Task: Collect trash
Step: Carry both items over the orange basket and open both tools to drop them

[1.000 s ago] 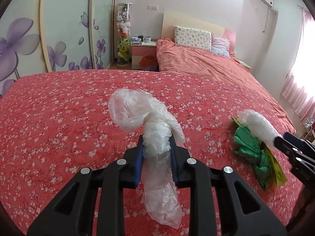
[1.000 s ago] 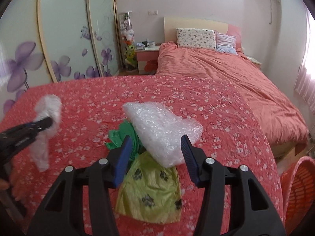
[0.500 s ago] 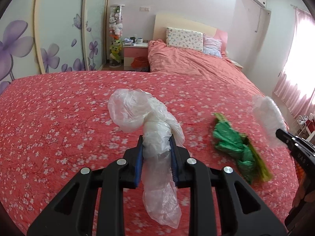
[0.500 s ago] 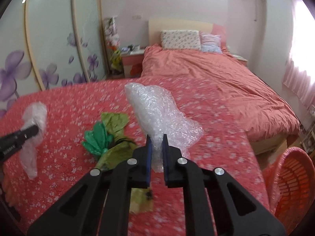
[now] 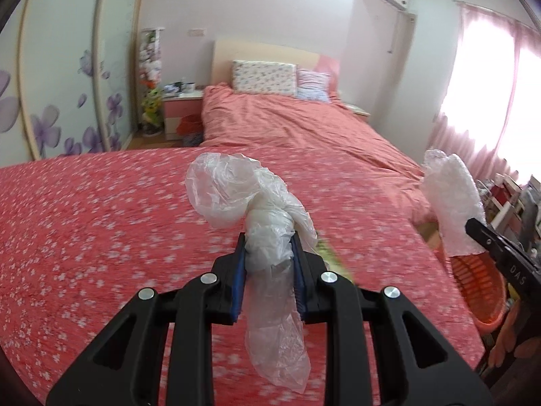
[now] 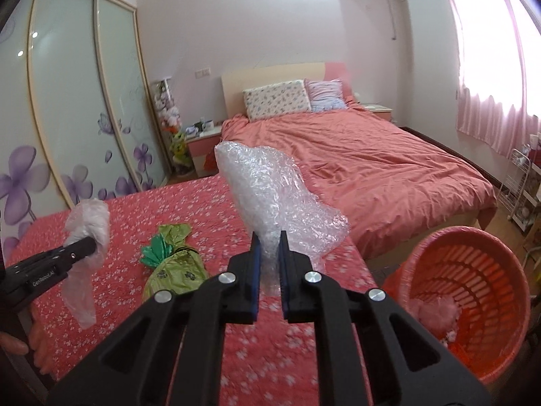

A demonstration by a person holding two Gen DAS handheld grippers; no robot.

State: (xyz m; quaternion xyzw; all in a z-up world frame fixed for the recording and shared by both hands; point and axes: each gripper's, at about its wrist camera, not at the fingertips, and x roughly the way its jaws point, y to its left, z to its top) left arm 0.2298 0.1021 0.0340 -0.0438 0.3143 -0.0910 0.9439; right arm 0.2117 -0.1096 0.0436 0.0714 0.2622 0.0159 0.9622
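The right gripper (image 6: 269, 247) has clamped its jaws on the bubble wrap (image 6: 270, 196) and lifted it off the bed, beside the basket (image 6: 473, 301). The left gripper (image 5: 268, 250) still pinches the plastic bag (image 5: 243, 196). Both pieces look ready to drop in; a green bag (image 6: 172, 260) remains behind.

Red white-flowered cloth-covered worktop (image 6: 128, 237); olive paw-print plastic bag (image 6: 175, 270); orange slatted plastic basket (image 6: 473, 270); clear crumpled bubble wrap (image 6: 270, 189).

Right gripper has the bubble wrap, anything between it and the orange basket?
Nothing visible. The right gripper is shut on the bubble wrap, held above the floral bedspread. The orange basket sits off the bed's corner, mouth open, with clear air between.
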